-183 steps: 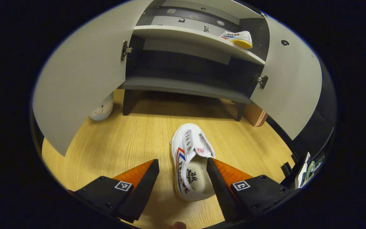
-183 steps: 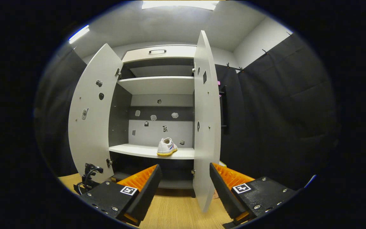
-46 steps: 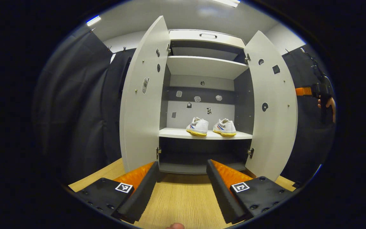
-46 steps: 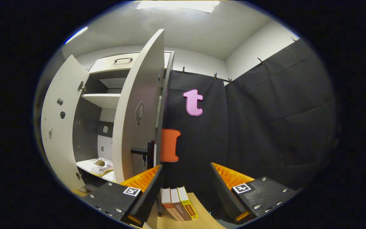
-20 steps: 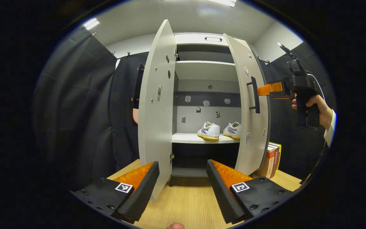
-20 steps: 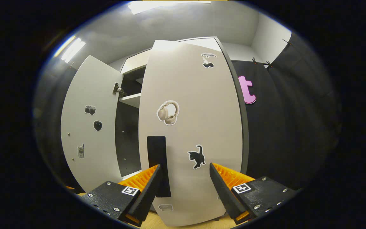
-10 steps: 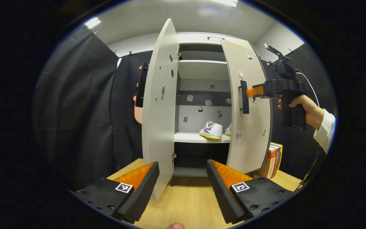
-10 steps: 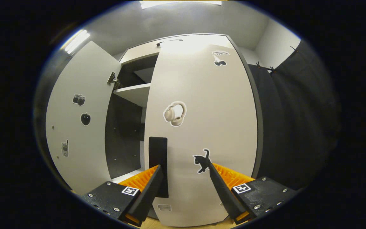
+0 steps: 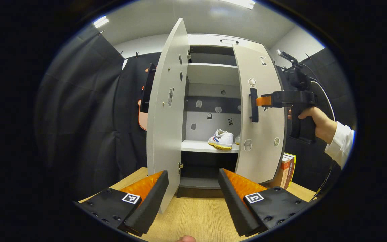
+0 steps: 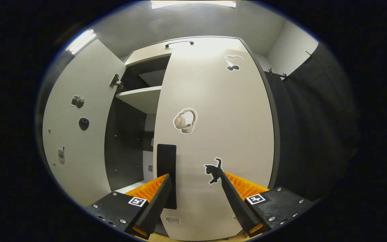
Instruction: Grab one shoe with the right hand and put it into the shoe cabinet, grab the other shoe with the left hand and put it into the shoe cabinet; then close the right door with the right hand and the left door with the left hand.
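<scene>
With the shoe cabinet [image 9: 210, 43] as reference, one shoe [image 9: 221, 139] is seen on its middle shelf behind the part-closed right door [image 10: 213, 134], against which the wide-open right gripper [image 10: 196, 198] is pressed beside the handle [image 10: 166, 168], while the left gripper [image 9: 192, 195] is held wide before the open left door [image 9: 166, 114].

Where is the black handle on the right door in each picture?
Left gripper view: the black handle stands upright right of the middle, on the right door, with the right gripper up against it.
Right gripper view: the handle is low, just left of the middle, above this gripper's own left finger.
Shared landmark: the headphone sticker on the same door, above the handle.
</scene>
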Available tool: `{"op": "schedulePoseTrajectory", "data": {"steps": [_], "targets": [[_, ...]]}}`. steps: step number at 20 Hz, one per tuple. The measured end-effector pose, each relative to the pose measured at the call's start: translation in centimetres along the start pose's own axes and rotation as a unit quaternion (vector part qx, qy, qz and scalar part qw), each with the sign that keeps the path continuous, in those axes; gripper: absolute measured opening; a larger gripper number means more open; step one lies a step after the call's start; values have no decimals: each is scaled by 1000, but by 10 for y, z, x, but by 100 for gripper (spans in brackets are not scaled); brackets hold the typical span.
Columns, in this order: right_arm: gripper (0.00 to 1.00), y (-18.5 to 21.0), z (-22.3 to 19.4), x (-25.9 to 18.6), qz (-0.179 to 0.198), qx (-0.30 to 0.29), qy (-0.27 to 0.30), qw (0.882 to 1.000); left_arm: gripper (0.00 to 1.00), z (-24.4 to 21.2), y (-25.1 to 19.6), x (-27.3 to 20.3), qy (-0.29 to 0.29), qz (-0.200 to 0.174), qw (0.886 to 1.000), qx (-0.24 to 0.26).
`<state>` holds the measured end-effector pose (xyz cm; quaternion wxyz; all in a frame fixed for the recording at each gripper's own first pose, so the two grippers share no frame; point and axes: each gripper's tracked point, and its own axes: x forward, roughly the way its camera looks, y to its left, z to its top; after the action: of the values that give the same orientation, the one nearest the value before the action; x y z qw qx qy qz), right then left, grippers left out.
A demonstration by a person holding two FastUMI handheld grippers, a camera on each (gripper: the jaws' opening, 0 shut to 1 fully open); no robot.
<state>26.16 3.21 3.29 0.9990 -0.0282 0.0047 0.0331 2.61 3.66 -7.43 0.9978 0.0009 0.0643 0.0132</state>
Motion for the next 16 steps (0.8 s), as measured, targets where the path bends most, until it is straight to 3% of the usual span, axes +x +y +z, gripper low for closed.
{"op": "schedulePoseTrajectory", "data": {"steps": [8, 16], "targets": [[92, -8, 16, -80, 1, -7, -12, 1000, 97, 6, -2, 3, -1, 0, 1000, -21], [92, -10, -45, -183, -9, -31, 22, 999, 96, 16, -8, 2, -8, -11, 1000, -21]]}}
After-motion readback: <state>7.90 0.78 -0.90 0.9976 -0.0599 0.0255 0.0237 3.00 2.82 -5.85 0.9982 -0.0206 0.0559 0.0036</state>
